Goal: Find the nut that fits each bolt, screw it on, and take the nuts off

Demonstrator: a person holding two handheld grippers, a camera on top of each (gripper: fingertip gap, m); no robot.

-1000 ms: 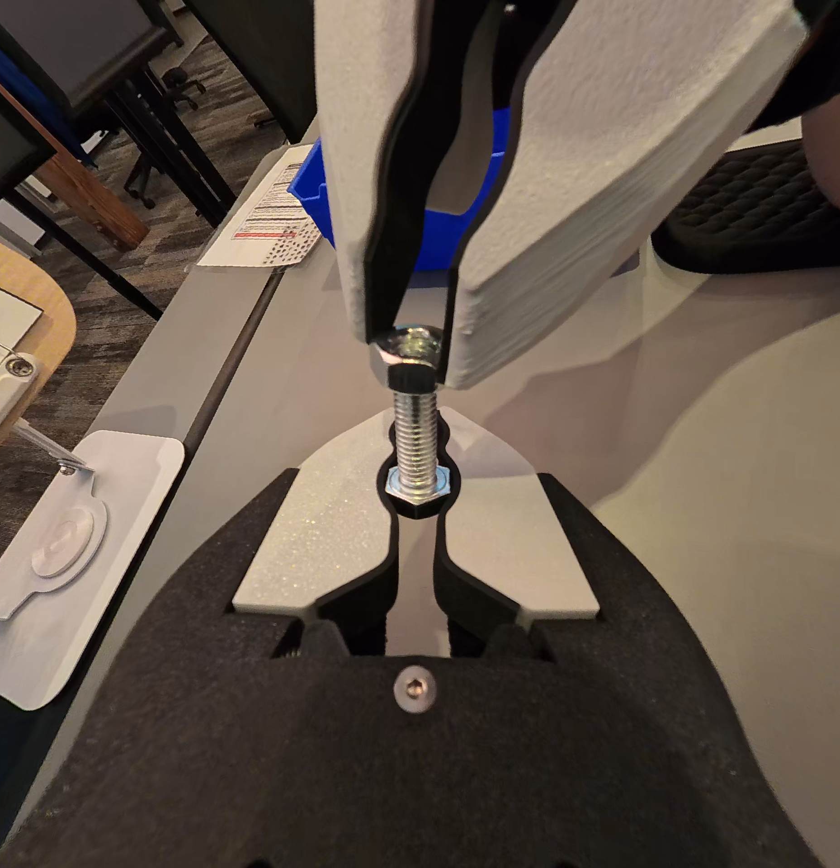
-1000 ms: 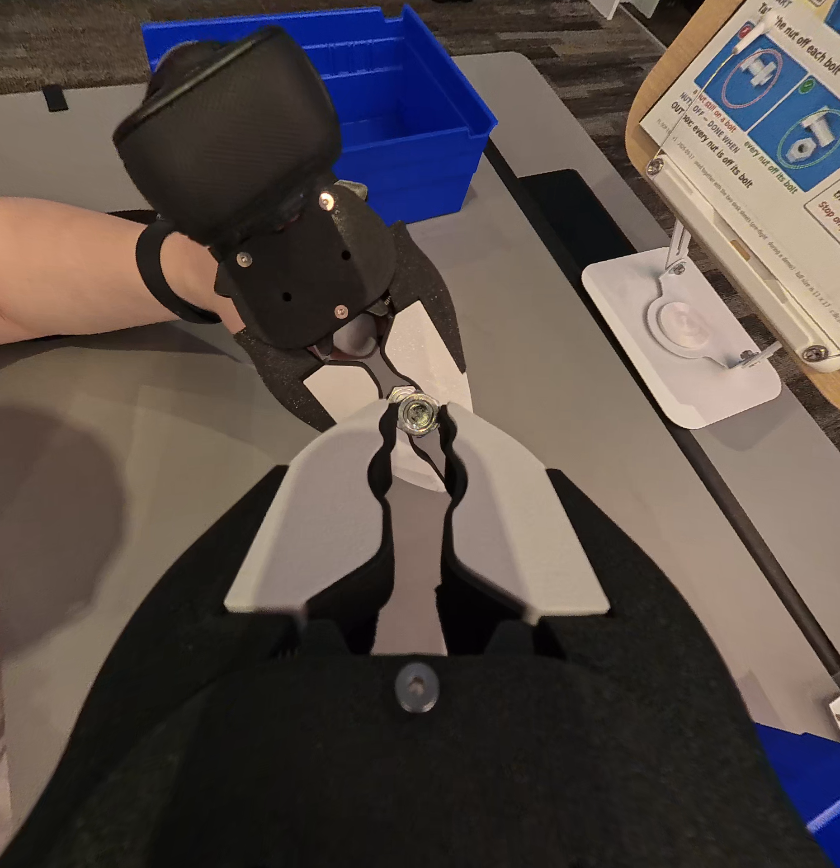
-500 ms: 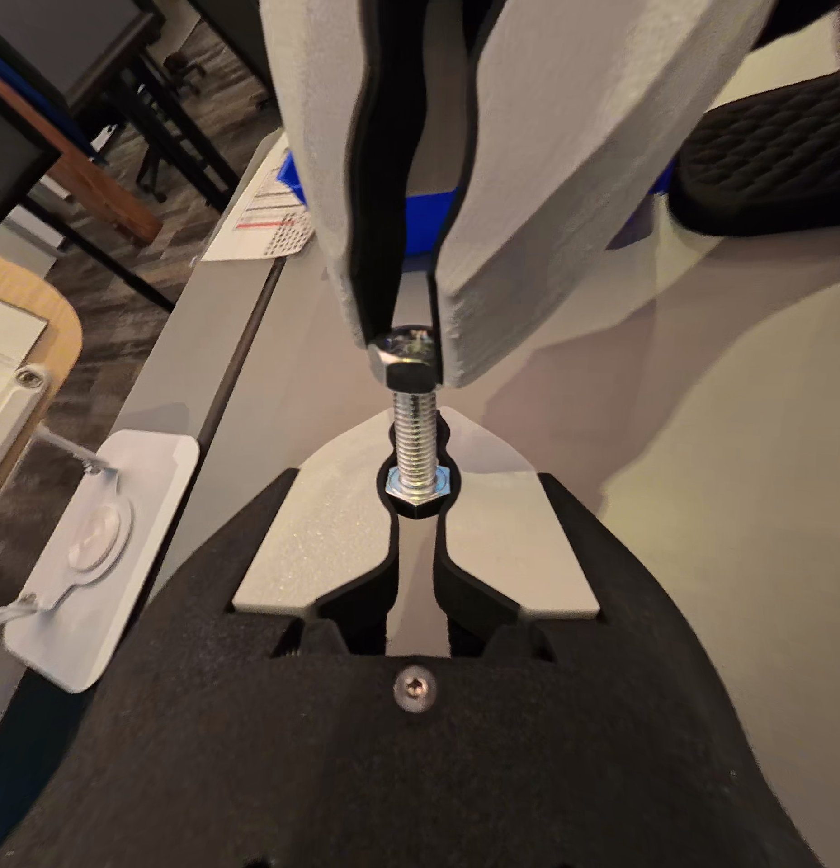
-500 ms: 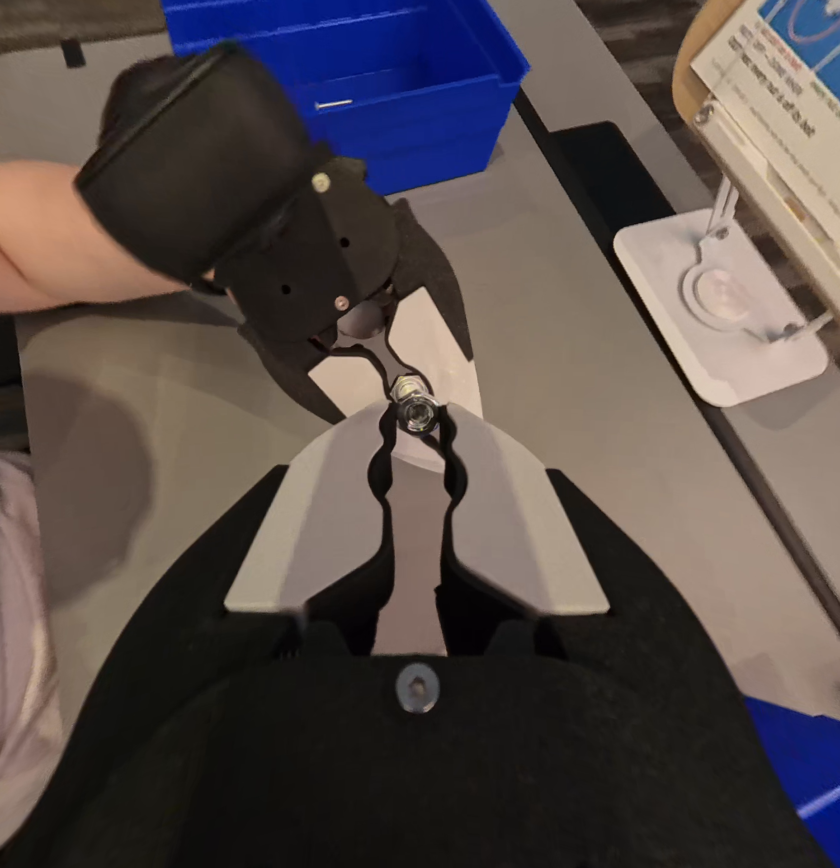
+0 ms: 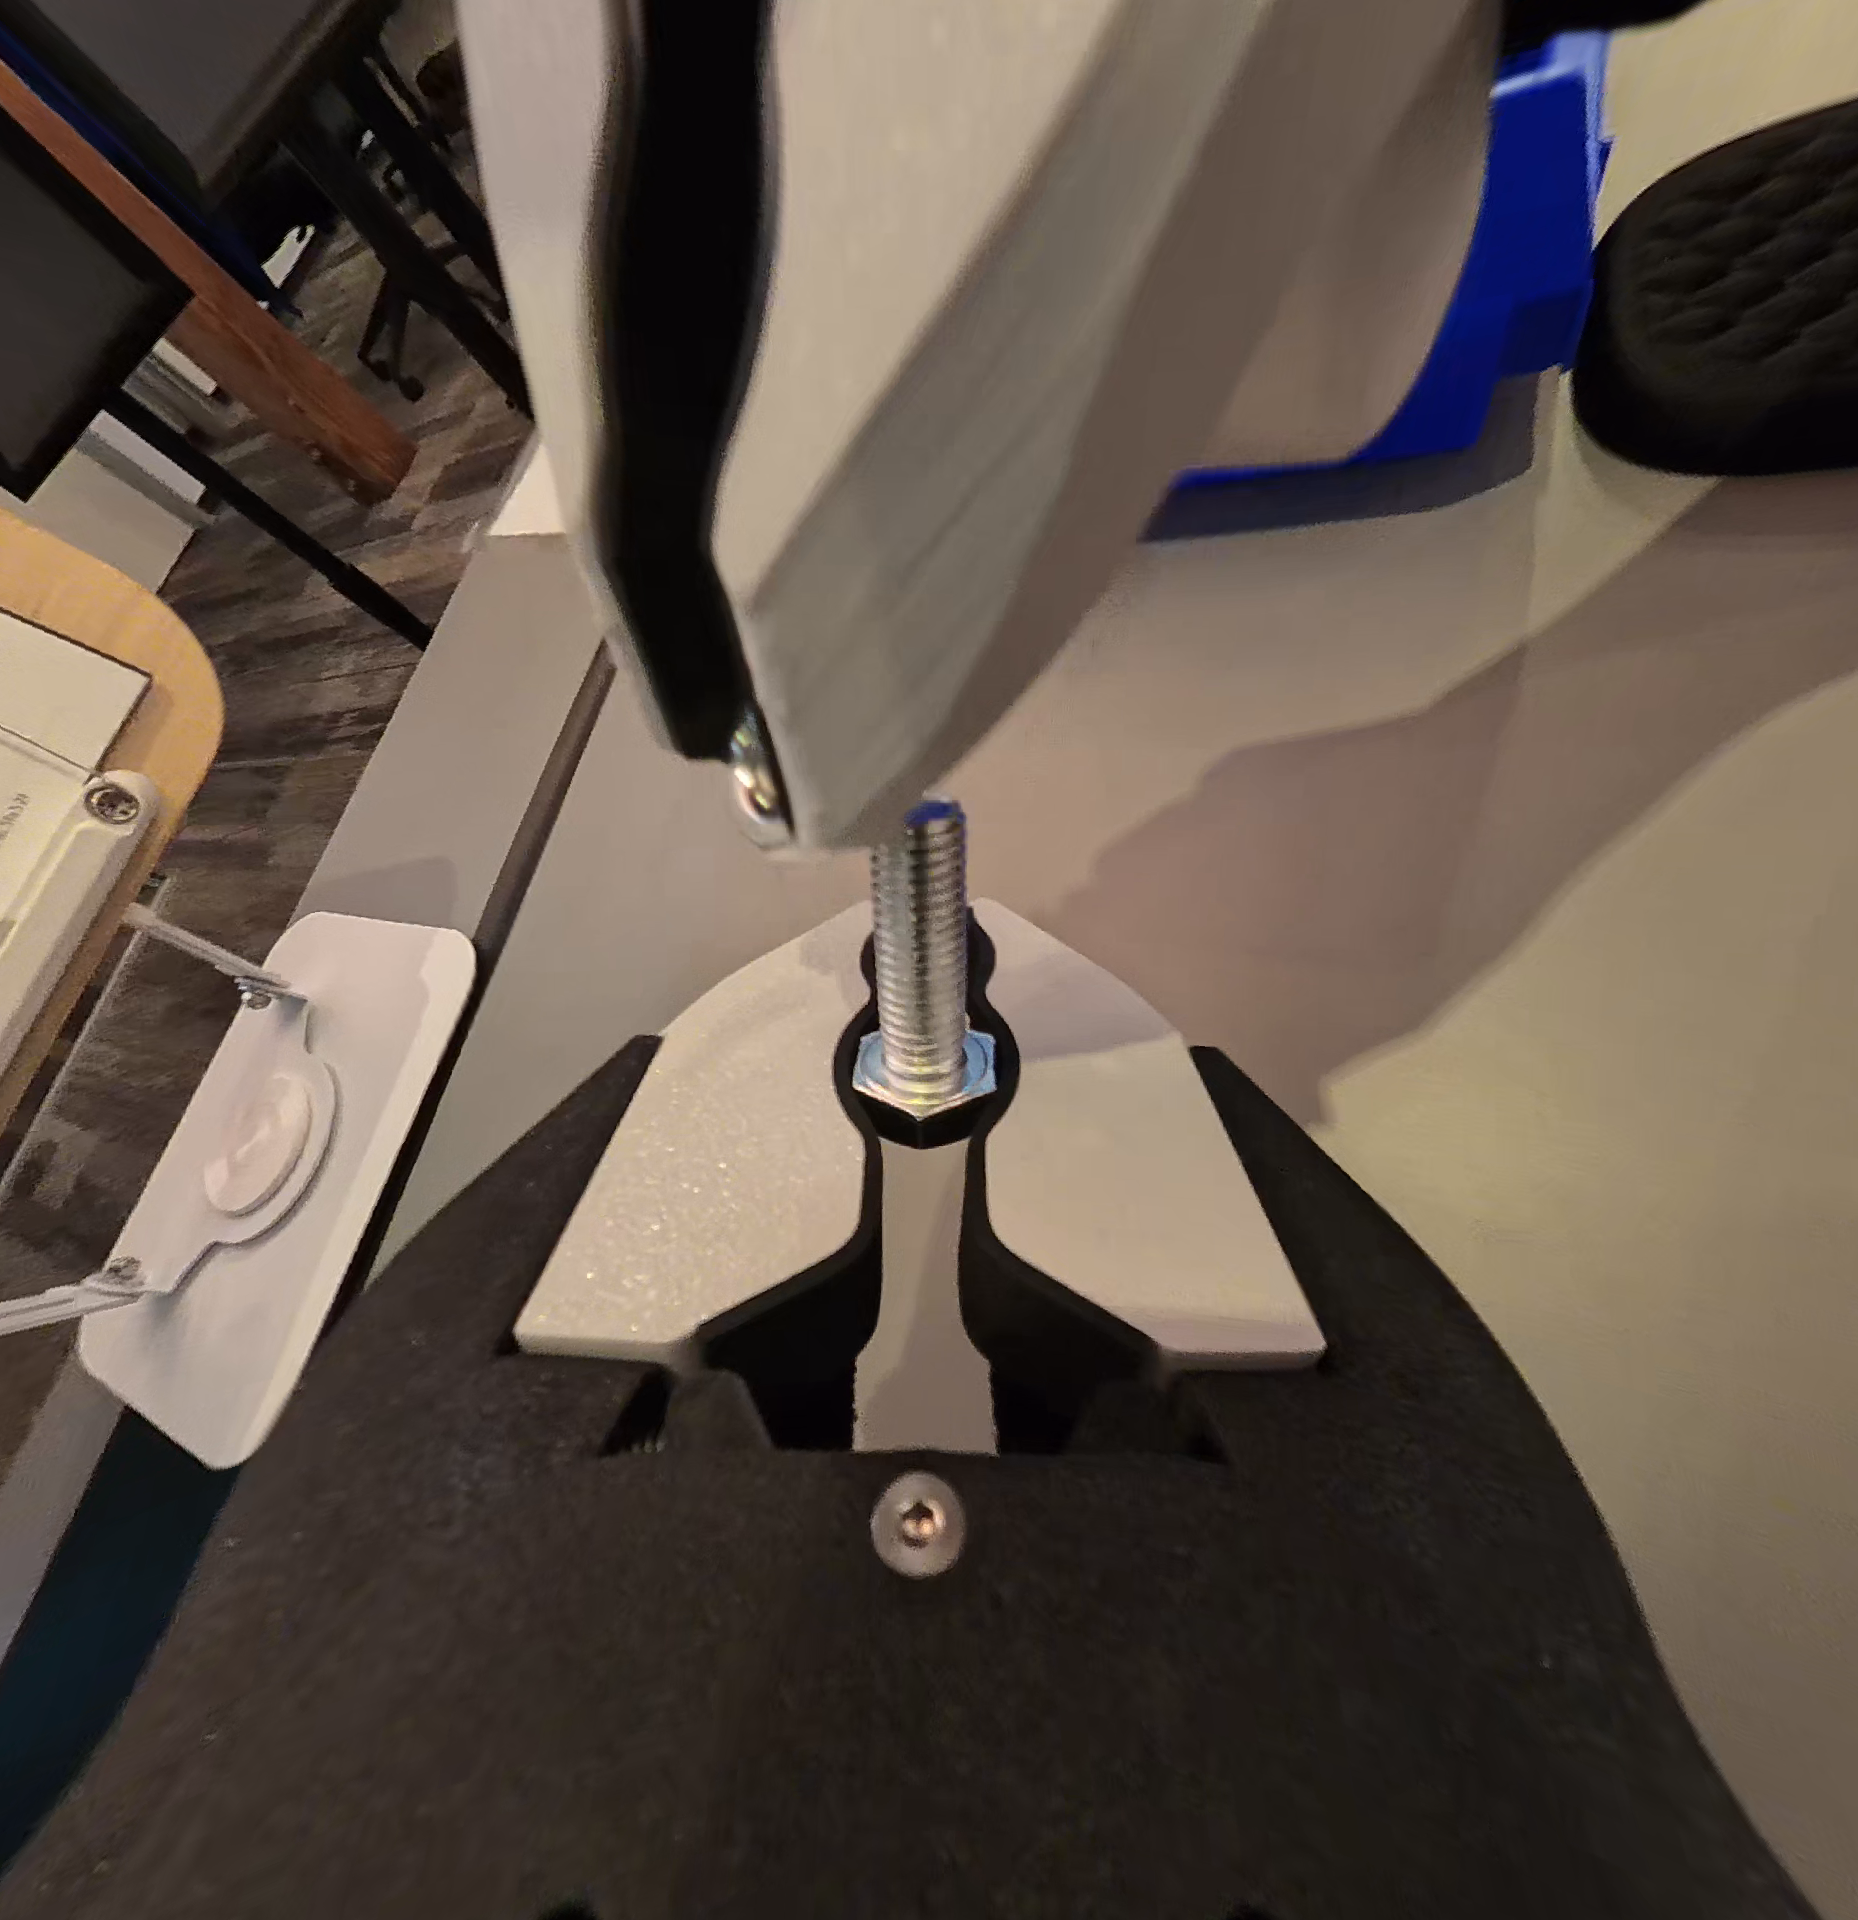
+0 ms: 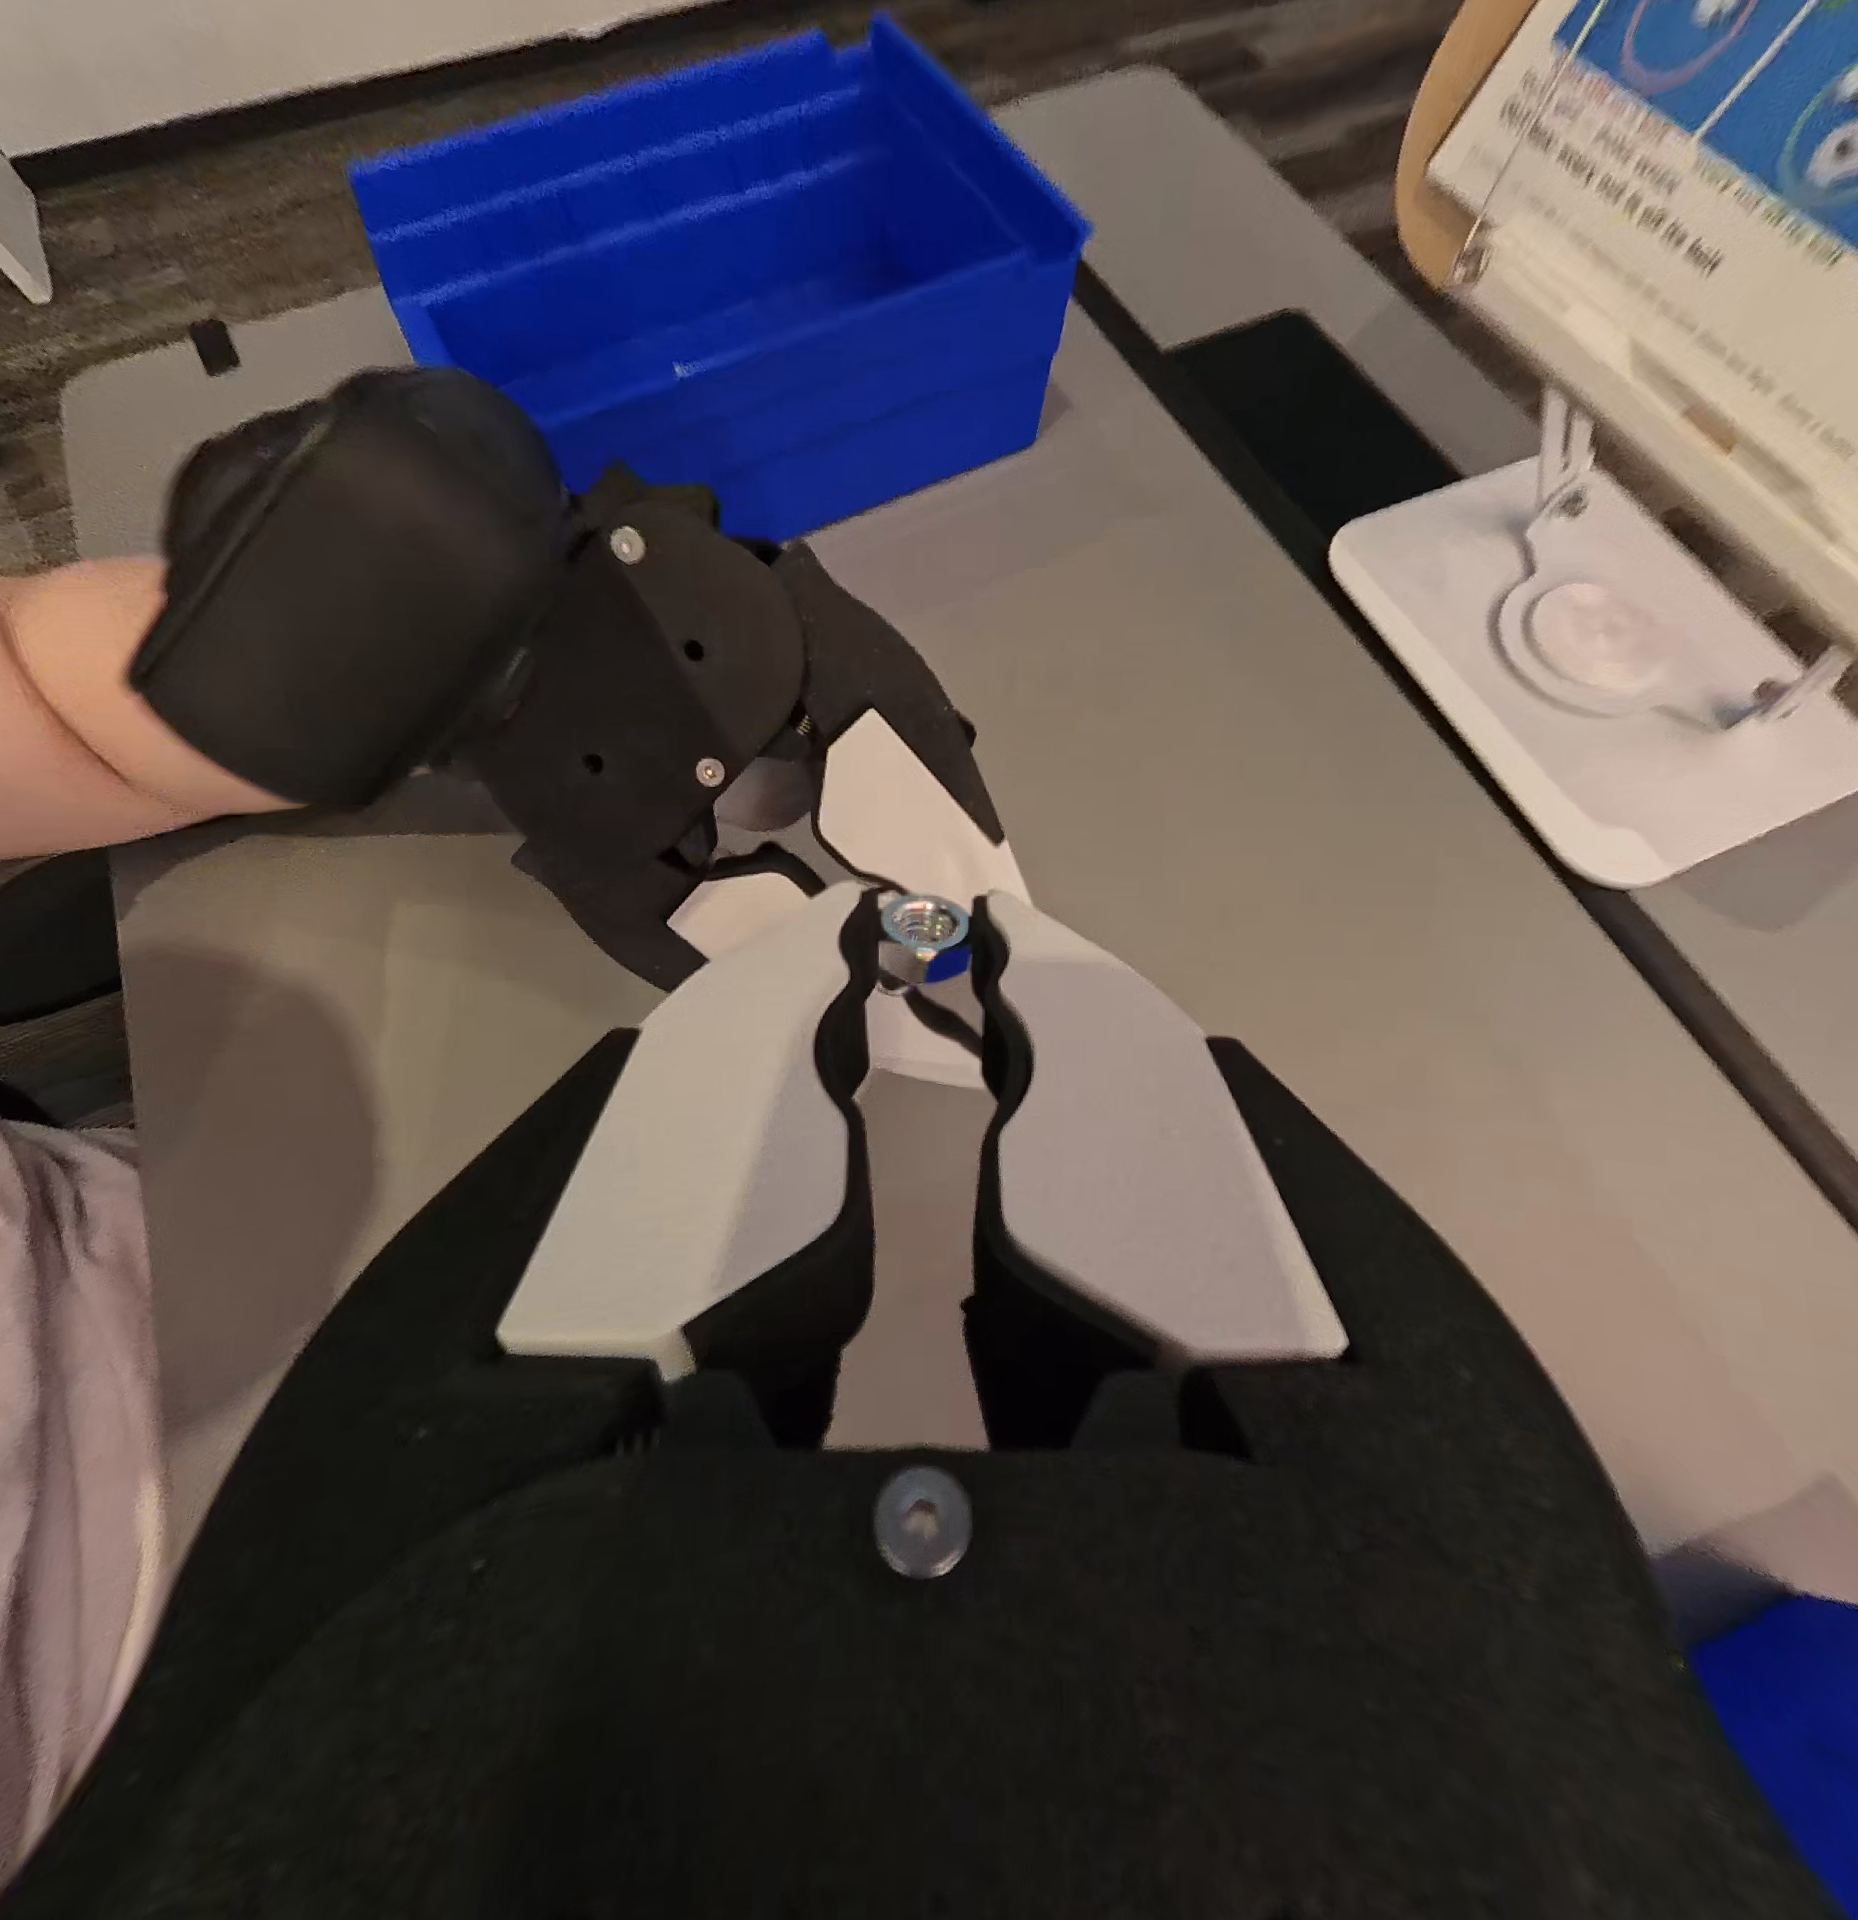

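Observation:
My left gripper (image 5: pixel 923 977) is shut on the hex head of a silver bolt (image 5: pixel 920 935), whose threaded shaft stands up between the fingertips with its end bare. My right gripper (image 6: pixel 923 940) is shut on a silver nut (image 6: pixel 923 925), held just above and slightly left of the bolt's end. In the left wrist view the nut (image 5: pixel 756 792) peeks out at the tip of the right gripper's fingers (image 5: pixel 904 468), clear of the thread. In the right wrist view the left gripper's white fingers (image 6: pixel 894 790) sit just beyond the nut, over the grey table (image 6: pixel 1164 727).
A blue bin (image 6: pixel 717 312) stands at the far side of the table and shows in the left wrist view (image 5: pixel 1507 312). A white stand base (image 6: pixel 1611 707) with an instruction board (image 6: pixel 1683 156) is at the right. Another blue bin's corner (image 6: pixel 1787 1714) is near right. A person's forearm (image 6: pixel 63 717) comes in from the left. The gap from one gripper's tips to the other's is roughly 8 cm. The white stand base (image 6: pixel 1611 707) sits 35 cm or so from the ends of my left fingers. Seen from the left wrist view (image 5: pixel 322 1076) as well.
The nut was on the bolt's end before; now it is off the thread and in my right gripper, which has shifted up and aside. The left gripper still holds the bolt.

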